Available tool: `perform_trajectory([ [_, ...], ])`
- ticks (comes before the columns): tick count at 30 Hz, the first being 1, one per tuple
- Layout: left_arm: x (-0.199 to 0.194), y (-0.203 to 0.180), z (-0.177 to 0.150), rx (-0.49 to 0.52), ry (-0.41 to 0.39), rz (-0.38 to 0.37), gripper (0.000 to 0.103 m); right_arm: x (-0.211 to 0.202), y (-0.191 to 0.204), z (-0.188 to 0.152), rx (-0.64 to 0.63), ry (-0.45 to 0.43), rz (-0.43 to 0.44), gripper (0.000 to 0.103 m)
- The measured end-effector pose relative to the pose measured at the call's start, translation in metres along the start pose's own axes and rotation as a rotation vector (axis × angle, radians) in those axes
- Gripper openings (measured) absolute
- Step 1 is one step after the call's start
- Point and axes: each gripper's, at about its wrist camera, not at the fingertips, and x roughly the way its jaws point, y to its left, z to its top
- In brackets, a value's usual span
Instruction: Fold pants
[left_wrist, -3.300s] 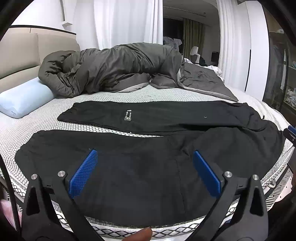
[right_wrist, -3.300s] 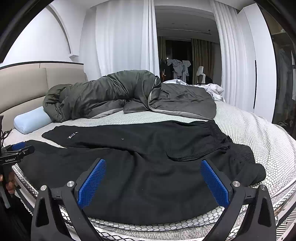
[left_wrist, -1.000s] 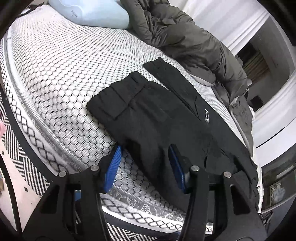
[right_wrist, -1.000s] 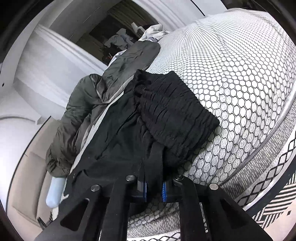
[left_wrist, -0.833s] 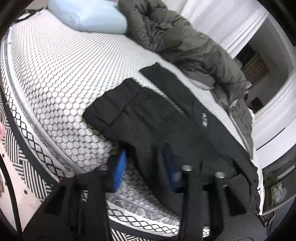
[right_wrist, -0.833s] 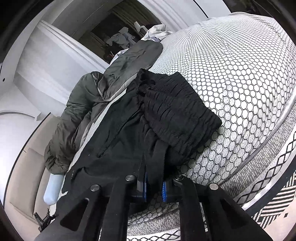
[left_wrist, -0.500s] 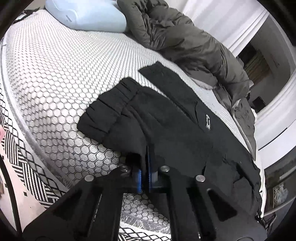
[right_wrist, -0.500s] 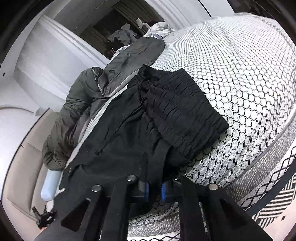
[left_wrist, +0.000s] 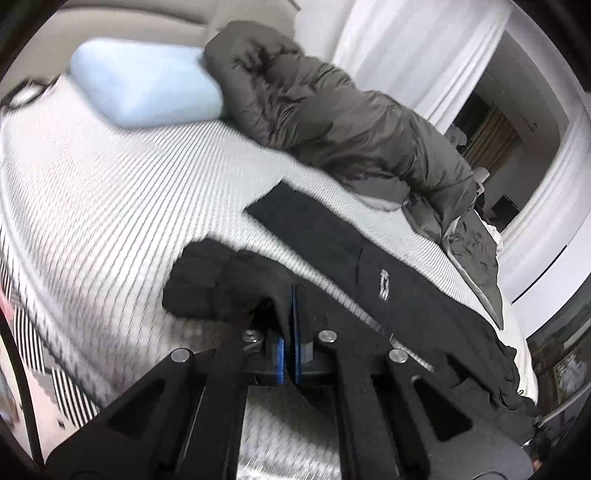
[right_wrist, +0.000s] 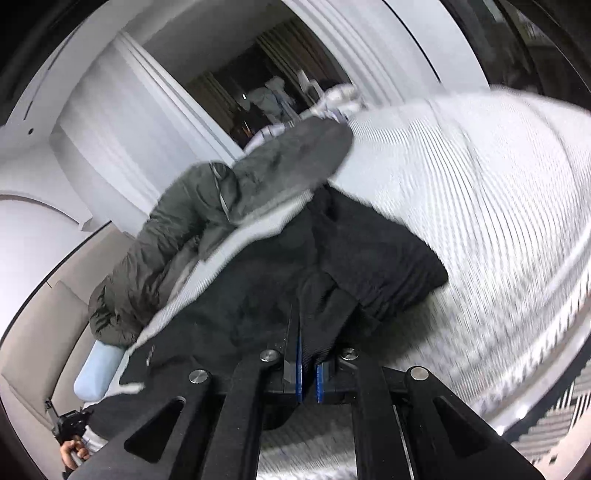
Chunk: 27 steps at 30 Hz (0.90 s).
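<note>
Bed (left_wrist: 92, 192): filled most of both views; white cover with a dark honeycomb print, blurred into streaks; curved edge at 7 o'clock in the left wrist view, at 4 o'clock in the right wrist view.
Duvet (left_wrist: 343, 125): dark grey, bunched in a long heap across the far side of the bed, from 12 toward 3 o'clock in the left wrist view; ran from 9 to 12 o'clock in the right wrist view.
Pants (left_wrist: 413, 295): black, spread on the bed nearer than the duvet; far leg lay flat toward 12 o'clock with a small pale logo, near leg pulled up off the cover at its hem end; in the right wrist view the gathered waistband sat at 2 o'clock from the pads, raised in a hump.
Pillow (left_wrist: 144, 86): pale blue, at 10 o'clock in the left wrist view, touching the end of the duvet; seen again at 8 o'clock in the right wrist view.
Left gripper (left_wrist: 289, 325): at 6 o'clock, blue pads pressed together, pinching a fold of the near leg's edge.
Right gripper (right_wrist: 301, 332): at 6 o'clock, pads closed hard on a fold of black cloth just beside the waistband.
Hand (right_wrist: 72, 454): at 8 o'clock in the right wrist view, wrapped around a dark device handle, partly cut off by the lens rim.
</note>
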Motion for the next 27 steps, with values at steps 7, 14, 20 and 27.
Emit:
perform_trajectory([
  [7, 0.072, -0.060, 0.089, 0.059, -0.009, 0.025, 0.001, 0.062, 0.063, 0.076, -0.056, -0.077, -0.072, 0.004],
  [14, 0.227, -0.099, 0.153, 0.087, 0.120, 0.156, 0.008, 0.201, 0.114, 0.137, -0.147, -0.025, -0.217, 0.008],
  [20, 0.264, -0.085, 0.158, 0.068, 0.116, 0.215, 0.098, 0.285, 0.110, 0.151, -0.199, 0.090, -0.395, 0.050],
  [27, 0.206, -0.073, 0.126, 0.023, 0.100, 0.133, 0.099, 0.230, 0.117, 0.105, -0.188, 0.036, -0.270, 0.087],
])
